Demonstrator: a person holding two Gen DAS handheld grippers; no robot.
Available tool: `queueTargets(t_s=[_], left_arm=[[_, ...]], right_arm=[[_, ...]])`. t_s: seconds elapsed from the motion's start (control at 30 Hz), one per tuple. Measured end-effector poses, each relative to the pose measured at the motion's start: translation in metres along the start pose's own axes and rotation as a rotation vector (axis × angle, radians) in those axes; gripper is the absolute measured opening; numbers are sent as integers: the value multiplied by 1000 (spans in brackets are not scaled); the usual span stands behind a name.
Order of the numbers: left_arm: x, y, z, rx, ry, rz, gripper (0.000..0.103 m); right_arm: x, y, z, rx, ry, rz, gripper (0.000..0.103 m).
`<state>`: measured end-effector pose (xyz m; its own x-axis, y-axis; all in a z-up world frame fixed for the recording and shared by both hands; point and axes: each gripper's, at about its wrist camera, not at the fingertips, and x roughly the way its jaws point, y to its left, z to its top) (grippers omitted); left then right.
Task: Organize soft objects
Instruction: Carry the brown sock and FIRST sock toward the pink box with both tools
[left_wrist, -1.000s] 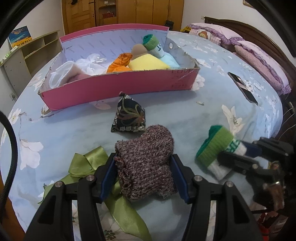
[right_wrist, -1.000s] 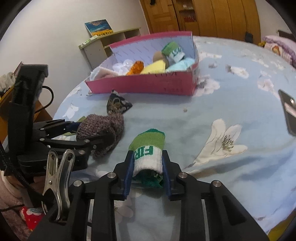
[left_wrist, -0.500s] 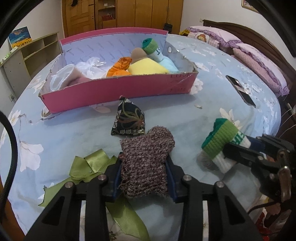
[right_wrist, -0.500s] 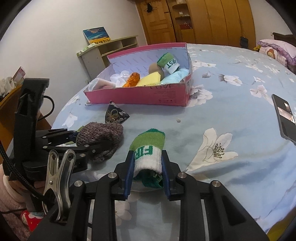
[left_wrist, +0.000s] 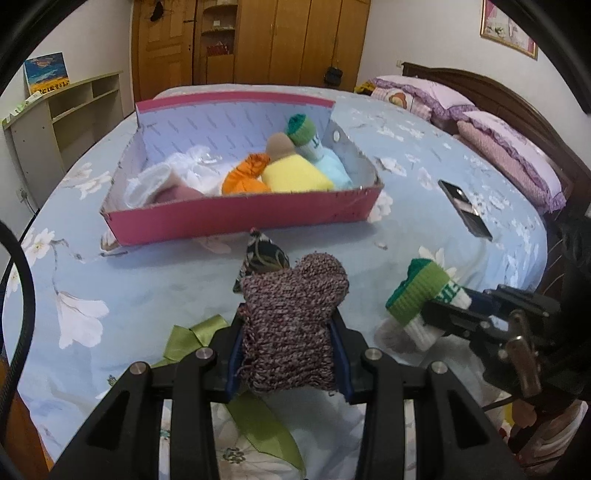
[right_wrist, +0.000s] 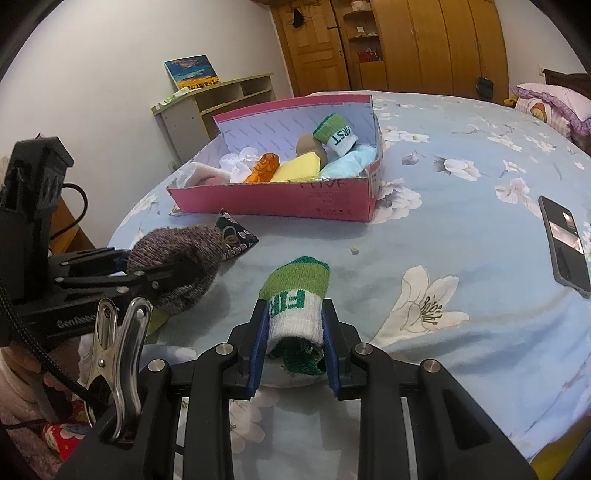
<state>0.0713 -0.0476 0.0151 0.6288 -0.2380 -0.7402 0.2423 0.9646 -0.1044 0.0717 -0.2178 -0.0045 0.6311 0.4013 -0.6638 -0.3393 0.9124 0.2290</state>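
My left gripper (left_wrist: 286, 354) is shut on a brown-purple knitted sock roll (left_wrist: 291, 321), lifted off the blue flowered bedspread. The same roll (right_wrist: 177, 258) shows at the left of the right wrist view. My right gripper (right_wrist: 293, 332) is shut on a green-and-white rolled sock (right_wrist: 295, 306), which also appears at the right in the left wrist view (left_wrist: 424, 295). Ahead lies the pink cardboard box (left_wrist: 240, 218) with several soft items inside: white, orange, yellow, light blue and a matching green sock (left_wrist: 306, 134). The pink box (right_wrist: 277, 199) is ahead-left in the right view.
A dark patterned pouch (left_wrist: 264, 258) lies between the box and my left gripper. A green ribbon (left_wrist: 192, 336) lies under the left jaws. A phone (left_wrist: 463, 206) rests on the bed to the right, with pillows (left_wrist: 509, 155) beyond. A shelf (right_wrist: 214, 99) stands by the wall.
The left jaws closed on the knitted roll and lifted it off the bed. The right gripper kept hold of the green-and-white sock, nearly in place.
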Motion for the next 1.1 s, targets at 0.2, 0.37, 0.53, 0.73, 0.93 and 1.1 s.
queueTargets(t_s=[0.2, 0.37, 0.53, 0.73, 0.93, 1.1], left_arm=[[-9, 10, 8, -20, -26, -5, 41], [-15, 19, 15, -37, -49, -4, 41], [-19, 28, 24, -48, -68, 7, 41], [-21, 39, 40, -47, -94, 30, 41], [-17, 56, 60, -55, -117, 65, 42], [-10, 69, 80, -60, -142, 90, 42]], right_arm=[[-1, 4, 5, -11, -7, -5, 28], [0, 8, 13, -22, -10, -9, 28], [4, 12, 22, -39, -9, -7, 28], [9, 18, 36, -53, -15, 0, 28], [15, 23, 49, -58, -23, 7, 28], [22, 25, 57, -59, -22, 8, 28]])
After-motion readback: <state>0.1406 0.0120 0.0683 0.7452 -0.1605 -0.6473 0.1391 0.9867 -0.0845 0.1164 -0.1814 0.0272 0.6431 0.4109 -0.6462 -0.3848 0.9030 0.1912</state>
